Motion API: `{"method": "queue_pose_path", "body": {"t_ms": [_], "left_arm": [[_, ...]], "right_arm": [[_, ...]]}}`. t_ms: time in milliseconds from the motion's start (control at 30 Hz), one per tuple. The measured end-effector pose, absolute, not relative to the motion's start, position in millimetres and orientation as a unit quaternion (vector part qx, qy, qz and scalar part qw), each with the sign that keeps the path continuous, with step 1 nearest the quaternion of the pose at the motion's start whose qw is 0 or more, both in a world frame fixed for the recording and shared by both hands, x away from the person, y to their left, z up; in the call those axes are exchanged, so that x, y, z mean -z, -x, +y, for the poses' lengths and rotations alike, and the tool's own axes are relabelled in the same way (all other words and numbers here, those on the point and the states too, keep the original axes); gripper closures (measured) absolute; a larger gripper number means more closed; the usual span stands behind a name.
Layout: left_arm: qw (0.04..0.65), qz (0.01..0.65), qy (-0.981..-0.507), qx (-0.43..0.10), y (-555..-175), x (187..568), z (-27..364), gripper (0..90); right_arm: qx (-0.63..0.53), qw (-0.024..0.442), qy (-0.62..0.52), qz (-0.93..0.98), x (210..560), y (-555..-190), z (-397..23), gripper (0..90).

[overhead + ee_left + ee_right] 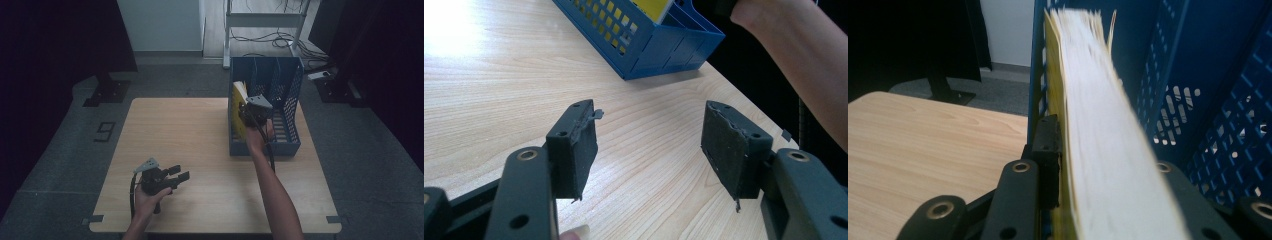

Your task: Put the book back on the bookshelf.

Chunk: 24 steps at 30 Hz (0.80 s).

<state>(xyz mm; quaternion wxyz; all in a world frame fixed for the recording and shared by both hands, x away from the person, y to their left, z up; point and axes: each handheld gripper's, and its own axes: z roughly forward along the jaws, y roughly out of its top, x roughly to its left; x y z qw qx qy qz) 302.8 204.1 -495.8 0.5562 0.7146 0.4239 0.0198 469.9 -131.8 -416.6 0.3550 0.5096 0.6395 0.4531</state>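
Observation:
A thick book (pixel 239 94) with a yellow cover and white page edges stands on end in the left compartment of a blue perforated file rack (pixel 265 147). My right gripper (pixel 252 112) reaches into the rack and is shut on the book. In the right gripper view the left pad presses the yellow cover of the book (pixel 1088 90), and the right gripper (pixel 1098 165) has its other jaw hidden behind the pages. My left gripper (pixel 180 173) rests low over the wooden table (pixel 190 130) near its front left. The left gripper (pixel 649 135) is open with nothing between its pads.
The rack (pixel 659 50) stands at the table's right rear, with further compartments to the right of the book. The person's right forearm (pixel 275 190) crosses the table's right side. Beyond the table are dark floor, a white frame (pixel 265 20) and loose cables.

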Motion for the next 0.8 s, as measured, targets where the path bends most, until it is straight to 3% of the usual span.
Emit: {"method": "queue_pose_path", "body": {"t_ms": [333,800], "left_arm": [[0.557,0.422,-0.715,-0.018,-303,495,203,38.7],[0.558,0.422,-0.715,-0.014,-303,495,203,38.7]], "right_arm": [[-0.445,0.344,-0.516,0.646,405,-479,-132,67.7],[-0.435,0.341,-0.516,0.655,401,-482,-130,74.3]]}}
